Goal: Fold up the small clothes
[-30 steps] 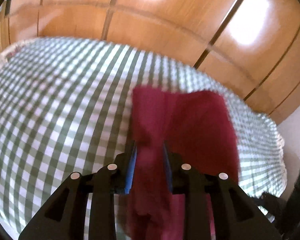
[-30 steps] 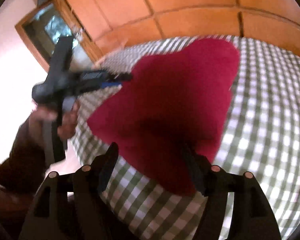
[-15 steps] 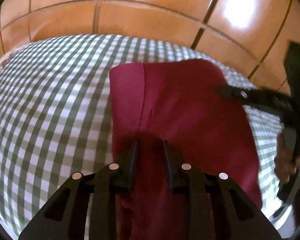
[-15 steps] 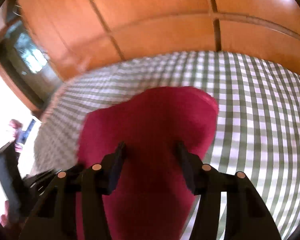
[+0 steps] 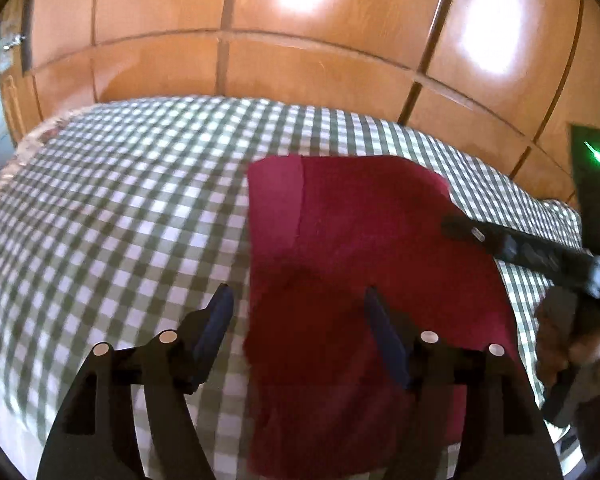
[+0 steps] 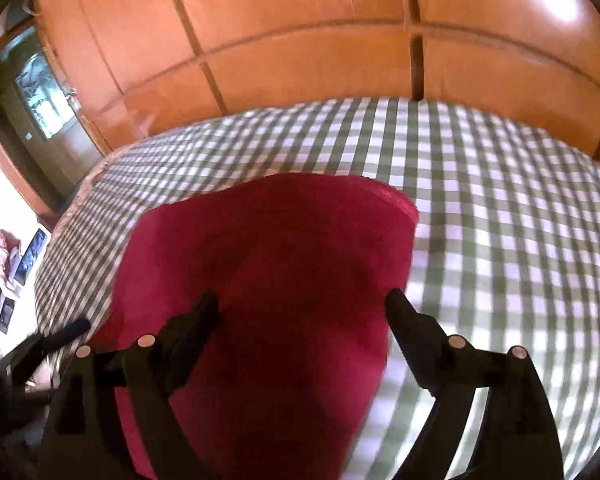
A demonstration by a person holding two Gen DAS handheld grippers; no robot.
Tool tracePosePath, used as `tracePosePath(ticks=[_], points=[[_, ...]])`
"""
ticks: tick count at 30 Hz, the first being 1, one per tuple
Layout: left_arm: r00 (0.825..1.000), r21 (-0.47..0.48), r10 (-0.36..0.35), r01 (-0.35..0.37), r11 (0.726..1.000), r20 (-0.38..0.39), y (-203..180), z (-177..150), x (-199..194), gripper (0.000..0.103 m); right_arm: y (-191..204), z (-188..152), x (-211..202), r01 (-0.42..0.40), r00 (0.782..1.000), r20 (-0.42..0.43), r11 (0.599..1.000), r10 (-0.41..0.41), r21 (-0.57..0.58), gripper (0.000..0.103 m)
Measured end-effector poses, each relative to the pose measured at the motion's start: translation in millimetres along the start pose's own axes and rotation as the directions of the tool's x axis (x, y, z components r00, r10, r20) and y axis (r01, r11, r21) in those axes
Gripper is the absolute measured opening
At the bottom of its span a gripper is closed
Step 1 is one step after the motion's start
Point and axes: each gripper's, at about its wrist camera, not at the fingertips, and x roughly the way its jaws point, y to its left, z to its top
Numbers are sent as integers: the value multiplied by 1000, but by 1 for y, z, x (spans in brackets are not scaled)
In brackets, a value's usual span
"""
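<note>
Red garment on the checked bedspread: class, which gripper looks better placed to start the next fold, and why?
Probably left. The left gripper, jaws just opened, straddles the red garment's side edge. The right gripper, also open, hangs over its middle.

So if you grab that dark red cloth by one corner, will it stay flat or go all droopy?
Probably droopy: the dark red cloth lies folded in soft layers on the green-and-white checked bedcover, following its surface. It looks thin, so likely light. The fold may well fall open if lifted by one corner.
</note>
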Motion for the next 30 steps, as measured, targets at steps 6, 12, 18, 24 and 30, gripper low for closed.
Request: tracePosePath(ticks=[6, 12, 18, 24, 30], points=[[1000, 3, 29, -29, 1000, -4, 2, -8, -9, 67, 20, -48, -42, -22, 1000, 17, 998, 23, -67, 86], [999, 1, 39, -39, 999, -10, 3, -15, -12, 67, 29, -84, -45, -25, 999, -25, 998, 24, -56, 86], [998, 1, 48, -48, 999, -27, 4, -21, -9, 67, 24, -116, -25, -33, 995, -93, 999, 35, 29, 86], [998, -7, 50, -50, 999, -44, 9, -27, -3, 71, 21, -115, -28, -57, 993, -106, 998, 60, 26, 86], [998, -15, 37, -38, 999, -49, 11, -28, 0, 74, -1, -95, -47, -139, 984, -98, 987, 146, 76, 88]])
